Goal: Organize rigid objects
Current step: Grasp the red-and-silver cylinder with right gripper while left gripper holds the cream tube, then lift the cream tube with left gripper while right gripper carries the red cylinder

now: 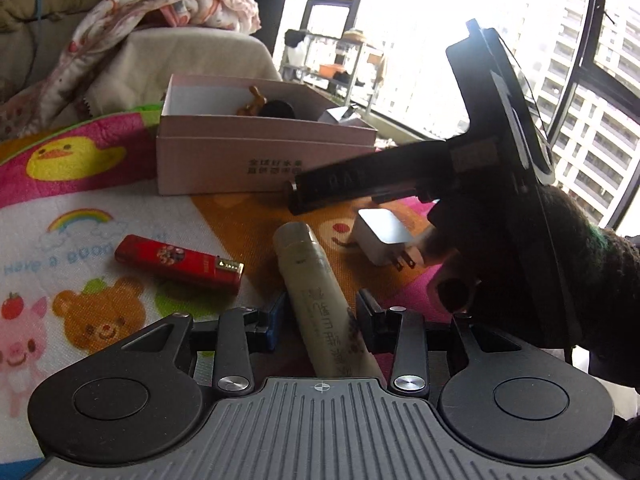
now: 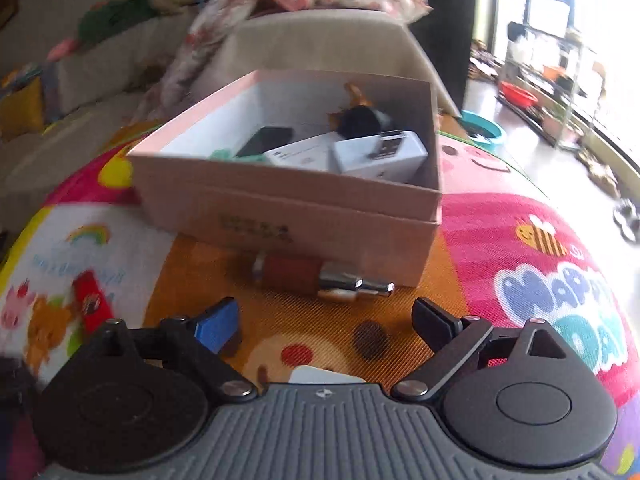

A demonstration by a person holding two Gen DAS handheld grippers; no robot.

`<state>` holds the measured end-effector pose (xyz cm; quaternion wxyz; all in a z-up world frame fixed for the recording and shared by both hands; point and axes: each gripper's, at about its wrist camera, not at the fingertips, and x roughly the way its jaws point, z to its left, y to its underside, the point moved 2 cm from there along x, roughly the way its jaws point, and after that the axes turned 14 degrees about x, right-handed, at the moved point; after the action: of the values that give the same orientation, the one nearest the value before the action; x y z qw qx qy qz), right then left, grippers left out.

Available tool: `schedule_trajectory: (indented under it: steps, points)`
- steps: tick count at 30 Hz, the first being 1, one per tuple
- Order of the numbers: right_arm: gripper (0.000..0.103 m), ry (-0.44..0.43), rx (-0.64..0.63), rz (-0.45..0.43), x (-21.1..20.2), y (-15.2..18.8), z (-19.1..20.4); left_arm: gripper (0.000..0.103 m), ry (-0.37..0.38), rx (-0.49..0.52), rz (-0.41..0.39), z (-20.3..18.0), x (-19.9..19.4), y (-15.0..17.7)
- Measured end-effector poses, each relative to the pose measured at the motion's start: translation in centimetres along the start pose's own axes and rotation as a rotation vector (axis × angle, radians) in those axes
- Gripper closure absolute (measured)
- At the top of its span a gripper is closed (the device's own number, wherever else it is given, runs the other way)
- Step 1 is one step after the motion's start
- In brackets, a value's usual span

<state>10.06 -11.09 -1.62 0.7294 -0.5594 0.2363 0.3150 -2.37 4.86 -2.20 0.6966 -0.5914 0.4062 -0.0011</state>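
Note:
A pink cardboard box (image 1: 224, 160) stands on the colourful play mat; in the right wrist view the box (image 2: 288, 204) holds white chargers (image 2: 380, 154), a black phone and small items. My left gripper (image 1: 320, 312) has its fingers on either side of a cream tube (image 1: 316, 280) lying on the mat, near touching it. A red lighter (image 1: 180, 262) lies to its left and a white plug charger (image 1: 384, 240) to its right. My right gripper (image 2: 326, 316) is open and empty, above the mat before a brown and chrome cylinder (image 2: 320, 278) lying against the box front.
The right hand-held gripper's body (image 1: 500, 152) looms at the right of the left wrist view. A sofa with a blanket (image 1: 160, 20) stands behind the box. The red lighter also shows in the right wrist view (image 2: 92, 304). A teal bowl (image 2: 484, 130) sits on the floor beyond the mat.

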Motion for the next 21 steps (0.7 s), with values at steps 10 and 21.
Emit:
schedule_trajectory:
  steps: [10,21]
  points:
    - [0.024,0.035,-0.047,-0.034,-0.9,0.3,0.9,0.063,0.023,-0.040,-0.015,0.6,-0.1,0.4]
    - [0.024,-0.031,-0.261,-0.118,-9.6,4.8,-1.1,0.067,0.025,-0.100,-0.012,1.5,0.2,0.1]
